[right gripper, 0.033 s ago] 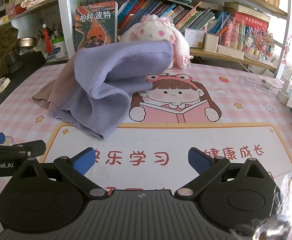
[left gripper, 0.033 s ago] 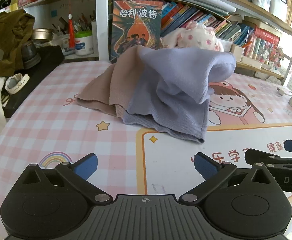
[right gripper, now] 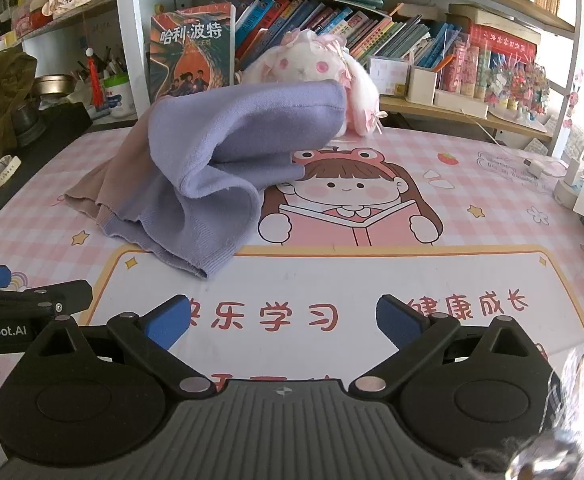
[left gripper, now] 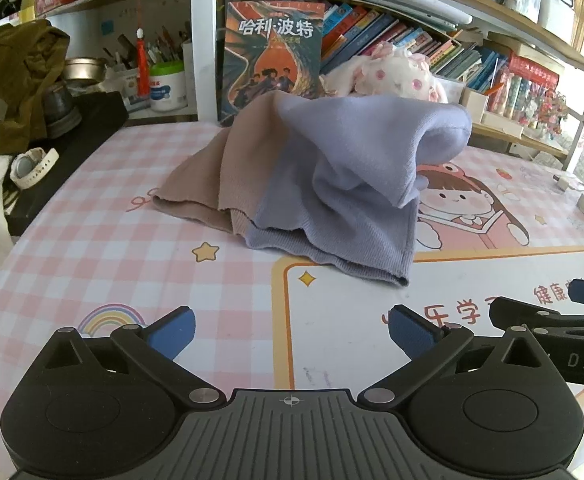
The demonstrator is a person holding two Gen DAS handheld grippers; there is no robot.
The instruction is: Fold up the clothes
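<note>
Clothes (left gripper: pixel 331 184) lie in a rumpled heap ahead of both grippers, untouched by either. The left gripper (left gripper: pixel 292 334) has its blue-padded fingers spread wide with only the printed mat (left gripper: pixel 92 248) showing between them; nothing is held. The right gripper (right gripper: pixel 284 322) is just as wide apart and empty, hovering over the white panel of the mat with its red characters. The two tools sit side by side: in the left wrist view the right gripper's black finger pokes in at the right edge, and in the right wrist view the left gripper's finger shows at the left edge.

Ahead of the left gripper and slightly to its right, the nearest hem of the lavender knit (left gripper: pixel 355 216) rests on the mat near the corner of the orange-bordered panel. From the right gripper that same lavender knit (right gripper: pixel 228 168) is ahead and to the left. The lavender piece is bunched up high, one end rolled into a rounded hump. A beige knit (left gripper: pixel 216 184) lies partly under it, spreading out on the side farther from the right gripper.

Beyond the heap, a white and pink plush toy (right gripper: pixel 311 64) sits against the shelf, touching or nearly touching the lavender hump. A dark book (left gripper: pixel 272 56) stands upright beside it, with rows of books behind.

Far left of the left gripper, an olive garment (left gripper: pixel 12 84) is piled up, with a white watch (left gripper: pixel 32 166) below it.
</note>
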